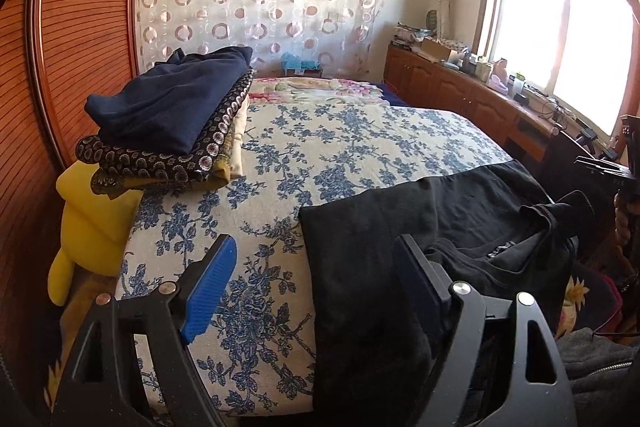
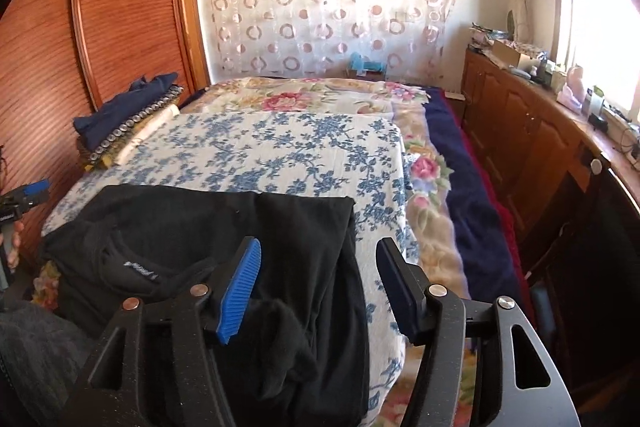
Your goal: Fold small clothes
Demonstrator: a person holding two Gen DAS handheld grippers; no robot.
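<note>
A black garment (image 1: 400, 227) lies spread on the blue-flowered cloth (image 1: 320, 147) at the near edge of the bed; it also shows in the right wrist view (image 2: 280, 227), with its collar and label at the left. My left gripper (image 1: 316, 287) is open and empty, above the garment's left edge. My right gripper (image 2: 318, 291) is open and empty, above the garment's right edge. A stack of folded clothes (image 1: 172, 123) with a navy piece on top sits at the far left of the bed, also in the right wrist view (image 2: 124, 119).
A wooden wardrobe (image 1: 80, 27) stands left of the bed. A yellow cushion (image 1: 92, 223) lies under the stack. A wooden cabinet (image 2: 540, 131) with clutter runs along the right under the window. A floral blanket (image 2: 428, 171) and navy blanket (image 2: 468, 195) cover the bed's right side.
</note>
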